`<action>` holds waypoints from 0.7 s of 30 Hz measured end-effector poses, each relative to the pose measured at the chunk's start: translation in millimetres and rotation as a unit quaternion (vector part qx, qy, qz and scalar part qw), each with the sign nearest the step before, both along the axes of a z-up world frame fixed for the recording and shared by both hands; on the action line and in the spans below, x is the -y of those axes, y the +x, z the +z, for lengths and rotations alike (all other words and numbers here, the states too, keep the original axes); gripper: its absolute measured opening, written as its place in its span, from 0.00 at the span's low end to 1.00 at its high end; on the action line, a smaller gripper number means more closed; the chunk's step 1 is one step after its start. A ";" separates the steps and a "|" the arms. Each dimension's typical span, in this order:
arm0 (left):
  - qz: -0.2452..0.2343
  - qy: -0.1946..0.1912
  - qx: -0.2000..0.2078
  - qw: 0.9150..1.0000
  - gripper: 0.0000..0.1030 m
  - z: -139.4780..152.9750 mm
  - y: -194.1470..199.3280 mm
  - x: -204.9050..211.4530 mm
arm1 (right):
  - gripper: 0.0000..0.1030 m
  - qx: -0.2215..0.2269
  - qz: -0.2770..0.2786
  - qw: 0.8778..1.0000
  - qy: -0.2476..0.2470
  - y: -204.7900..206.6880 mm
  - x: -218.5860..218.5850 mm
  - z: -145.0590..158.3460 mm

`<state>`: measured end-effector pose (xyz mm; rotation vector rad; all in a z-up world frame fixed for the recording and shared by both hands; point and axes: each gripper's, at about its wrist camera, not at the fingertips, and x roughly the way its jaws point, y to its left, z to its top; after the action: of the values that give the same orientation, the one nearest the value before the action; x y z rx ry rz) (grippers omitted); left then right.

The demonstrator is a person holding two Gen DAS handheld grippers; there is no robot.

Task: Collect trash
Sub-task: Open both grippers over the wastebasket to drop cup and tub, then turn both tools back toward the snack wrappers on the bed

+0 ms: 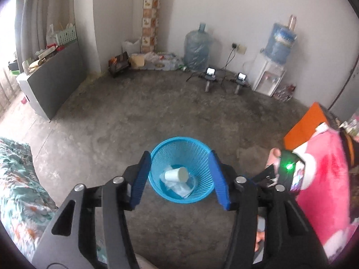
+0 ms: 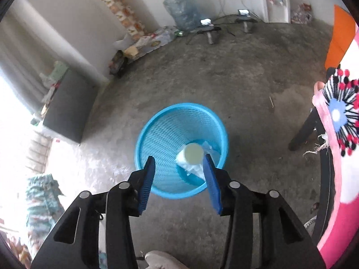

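Wastebasket: we see a blue mesh wastebasket (image 1: pixel 180 157) (image 2: pixel 161 134) standing on the concrete floor (image 1: pixel 157 116), directly below both grippers.
Contents: a white paper cup (image 1: pixel 177 174) (image 2: pixel 193 154) lies on its side on crumpled clear plastic wrap (image 1: pixel 182 188) (image 2: pixel 194 168) at the bottom.
Left gripper (image 1: pixel 181 180): our blue fingers (image 1: pixel 140 180) are spread apart above the basket, nothing between them.
Right gripper (image 2: pixel 180 183): fingers (image 2: pixel 147 183) parted too, gripping nothing.
Other containers: a large empty water jug (image 1: pixel 197 49) by the wall; another sits atop the water dispenser (image 1: pixel 268 76).
Writing: we cannot read any label.
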<state>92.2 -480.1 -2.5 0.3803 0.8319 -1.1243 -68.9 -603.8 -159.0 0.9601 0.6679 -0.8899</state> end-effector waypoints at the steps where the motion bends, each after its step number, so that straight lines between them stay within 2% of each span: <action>1: -0.002 -0.010 -0.001 1.000 0.55 9.4 -3.6 -9.2 | 0.47 0.000 0.008 1.000 -0.007 1.2 -7.3 8.0; 5: -0.012 -0.036 0.010 0.999 0.62 37.9 -19.5 -48.9 | 0.62 0.001 0.043 0.997 -0.060 10.2 -38.5 48.7; 9: -0.013 -0.028 0.018 0.999 0.65 50.7 -27.9 -90.1 | 0.76 0.001 0.086 0.989 -0.120 22.5 -70.6 91.9; 12: -0.008 -0.020 0.014 1.000 0.76 55.8 -30.5 -128.4 | 0.85 0.008 0.117 0.981 -0.151 31.6 -94.2 117.4; 13: -0.005 -0.018 0.007 1.000 0.82 57.0 -30.8 -142.9 | 0.86 0.010 0.125 0.979 -0.158 33.7 -100.4 123.2; 16: 0.017 -0.018 -0.008 1.000 0.82 60.0 -28.5 -186.3 | 0.91 0.006 0.147 0.973 -0.180 41.4 -125.9 140.5; 21: 0.086 -0.036 0.005 0.996 0.89 66.0 -22.6 -259.8 | 0.94 -0.009 0.179 0.962 -0.207 57.3 -166.6 162.5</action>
<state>69.5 -220.3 63.5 0.2481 0.7974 -0.9880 -11.6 -437.2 3.5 0.4369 0.6147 -0.6774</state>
